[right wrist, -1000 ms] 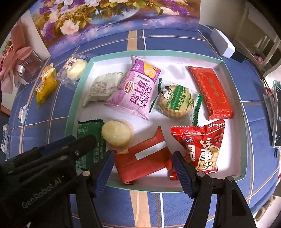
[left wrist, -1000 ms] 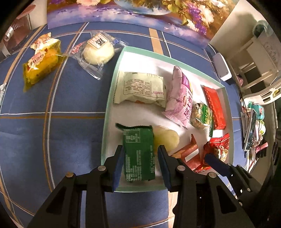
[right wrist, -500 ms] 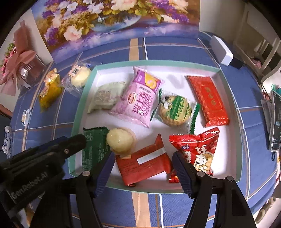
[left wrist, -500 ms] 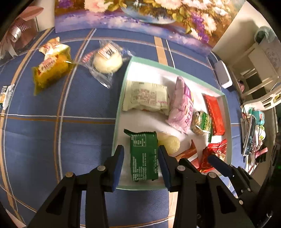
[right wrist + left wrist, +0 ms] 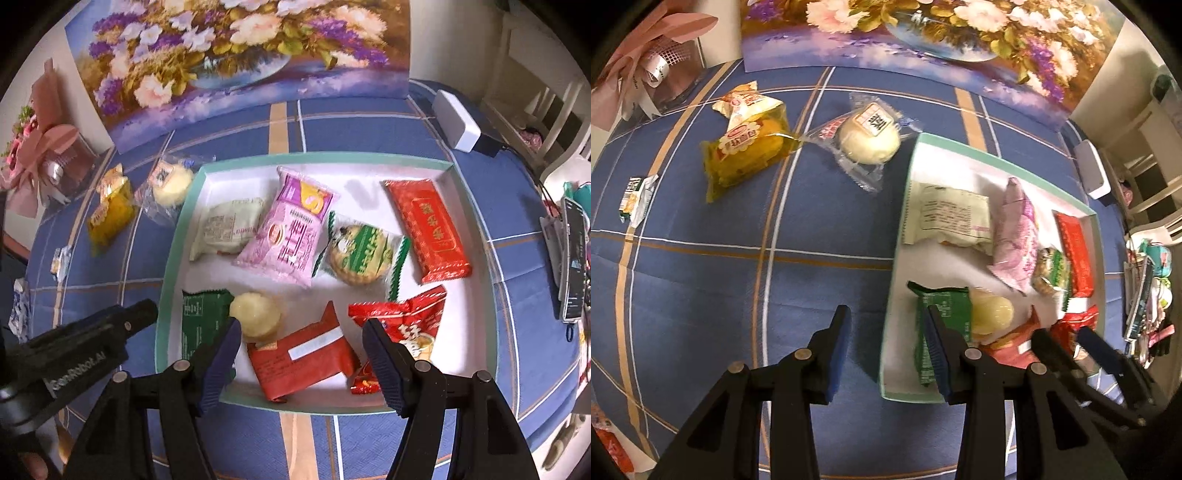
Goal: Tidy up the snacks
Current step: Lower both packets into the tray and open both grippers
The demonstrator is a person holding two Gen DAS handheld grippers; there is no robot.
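Left gripper (image 5: 884, 350): jaws opening, nothing between them, positioned over the blue tablecloth (image 5: 701, 280) beside the tray (image 5: 886, 332); green packet (image 5: 943, 325) lies flat inside the tray's near-left corner, touching a round pale cake (image 5: 991, 314); right gripper (image 5: 301, 363): jaws apart, empty, above a red packet (image 5: 299, 365).

A shallow white tray with a mint-green rim (image 5: 173, 236) sits on a blue checked tablecloth (image 5: 369, 125). Inside lie a pink swiss-roll packet (image 5: 291, 236), a long red foil bar (image 5: 428, 230), a green-wrapped round biscuit (image 5: 360, 253) and a dark green packet (image 5: 199, 321). The right gripper (image 5: 301, 354) hangs with jaws apart above a red folded pouch (image 5: 303, 363), not touching it.
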